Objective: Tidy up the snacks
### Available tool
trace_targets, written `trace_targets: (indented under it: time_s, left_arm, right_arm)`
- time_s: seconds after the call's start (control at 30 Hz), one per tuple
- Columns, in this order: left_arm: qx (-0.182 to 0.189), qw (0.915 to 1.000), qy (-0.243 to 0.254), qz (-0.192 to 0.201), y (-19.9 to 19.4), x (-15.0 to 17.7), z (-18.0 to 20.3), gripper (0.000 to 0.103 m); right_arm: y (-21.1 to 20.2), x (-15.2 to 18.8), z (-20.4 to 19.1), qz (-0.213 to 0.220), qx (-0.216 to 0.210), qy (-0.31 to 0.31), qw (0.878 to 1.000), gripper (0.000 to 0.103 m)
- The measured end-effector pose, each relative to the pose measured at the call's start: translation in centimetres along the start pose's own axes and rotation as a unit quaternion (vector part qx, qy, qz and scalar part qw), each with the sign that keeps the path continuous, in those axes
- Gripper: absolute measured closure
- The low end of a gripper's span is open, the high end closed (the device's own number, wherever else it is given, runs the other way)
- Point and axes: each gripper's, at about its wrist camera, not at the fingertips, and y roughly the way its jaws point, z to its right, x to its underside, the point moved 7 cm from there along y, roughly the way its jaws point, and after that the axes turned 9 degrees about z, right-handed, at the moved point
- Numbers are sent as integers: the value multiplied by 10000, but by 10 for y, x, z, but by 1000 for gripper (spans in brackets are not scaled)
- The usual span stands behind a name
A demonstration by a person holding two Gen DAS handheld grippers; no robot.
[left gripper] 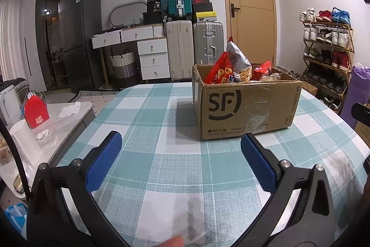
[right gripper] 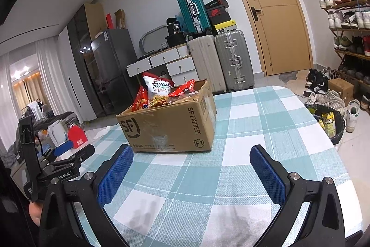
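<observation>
1. We see a brown cardboard box with black letters (left gripper: 245,103) standing on a table with a blue and white checked cloth (left gripper: 148,122).
2. The box is full of snacks: a red crinkly chip bag (left gripper: 219,72) and a white shiny snack bag (left gripper: 238,59) stick up out of it.
3. Our left gripper (left gripper: 181,147) has blue pads spread wide apart, holding nothing.
4. Our right gripper (right gripper: 192,159) is spread wide too, with nothing in it.
5. Both hang over the cloth, near the box but not touching.
</observation>
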Motion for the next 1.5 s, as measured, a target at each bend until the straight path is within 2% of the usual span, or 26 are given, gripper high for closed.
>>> trace_targets:
  time_s: [0.53, 0.83, 1.13, 1.5]
  left_arm:
    - [-15, 9999, 110, -82, 3, 4, 3, 0]
    - [-30, 9995, 45, -305, 12, 9, 0, 0]
    - [46, 9996, -63, -289, 13, 9, -6, 0]
    - [-69, 9960, -391, -801, 32, 21, -20, 0]
  right_arm:
    - [-1, -1, 5, 4, 31, 123, 9999, 0]
    - [-3, -2, 7, 6, 50, 113, 9999, 0]
    - [-3, -3, 6, 5, 48, 116, 9999, 0]
    - [-5, -4, 7, 25, 103, 88, 9999, 0]
